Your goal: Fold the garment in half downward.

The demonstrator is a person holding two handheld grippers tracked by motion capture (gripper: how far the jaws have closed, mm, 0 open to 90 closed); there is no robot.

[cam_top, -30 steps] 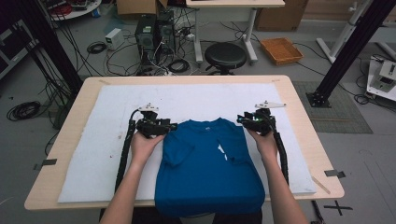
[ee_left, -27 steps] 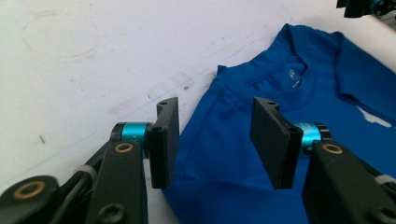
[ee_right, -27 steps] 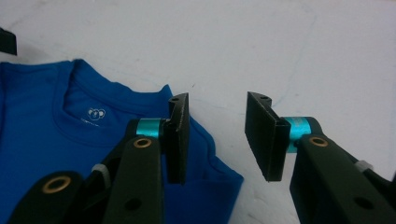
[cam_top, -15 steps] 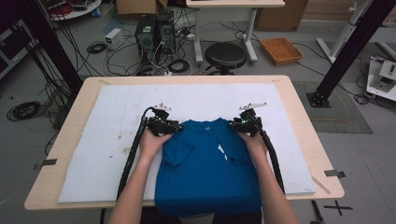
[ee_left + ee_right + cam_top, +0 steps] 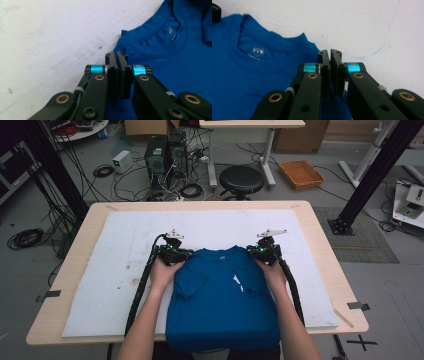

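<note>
Shirt (image 5: 222,300) lies on the white mat (image 5: 100,285), collar far, hem hanging off the near surface edge. Left gripper (image 5: 175,254) and right gripper (image 5: 264,252) each pinch a shoulder, fingers pressed together on cloth.

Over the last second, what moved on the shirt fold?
Both grippers moved inward along the top edge of the blue T-shirt: the left gripper and right gripper now sit at its shoulders by the collar, jaws closed. The shirt stayed folded with sleeves tucked in, on the white mat.
</note>
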